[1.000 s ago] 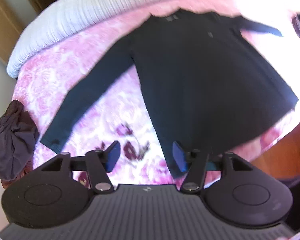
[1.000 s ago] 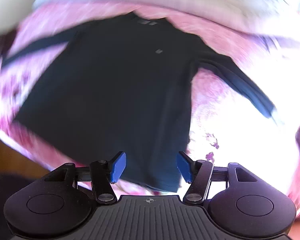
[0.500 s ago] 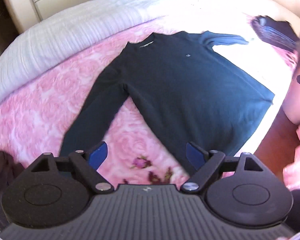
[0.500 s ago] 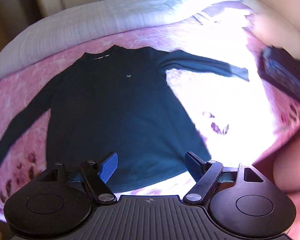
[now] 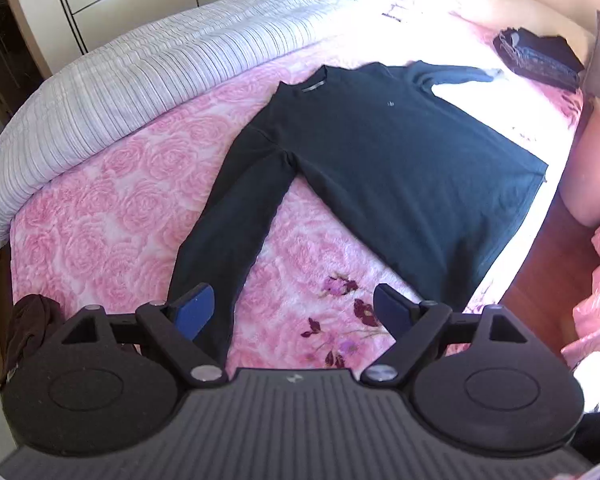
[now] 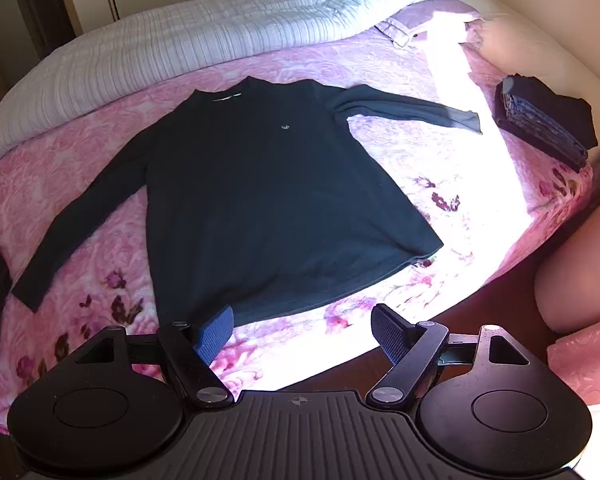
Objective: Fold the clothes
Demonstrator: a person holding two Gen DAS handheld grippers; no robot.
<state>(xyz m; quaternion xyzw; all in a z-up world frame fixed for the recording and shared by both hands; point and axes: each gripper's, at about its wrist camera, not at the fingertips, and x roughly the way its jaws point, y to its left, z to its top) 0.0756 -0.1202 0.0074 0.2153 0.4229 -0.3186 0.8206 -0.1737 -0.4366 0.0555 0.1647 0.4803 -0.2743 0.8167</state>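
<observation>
Sweater (image 6: 268, 184) flat on bedspread (image 6: 440, 168), cuff hidden behind left gripper (image 5: 294, 312); right gripper (image 6: 304, 330) likewise spread, empty; sunlit strip overexposed.

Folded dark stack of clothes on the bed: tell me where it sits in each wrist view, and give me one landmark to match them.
Left wrist: the folded stack lies at the upper right, near the bed's far edge.
Right wrist: the folded stack lies at the right, beyond the outstretched sleeve.
Shared landmark: the dark long-sleeved shirt, whose sleeve cuff points toward the stack in both.

Pink rose bedspread (image 6: 404, 152) — striped white duvet (image 6: 204, 36) bunched along its far side.
</observation>
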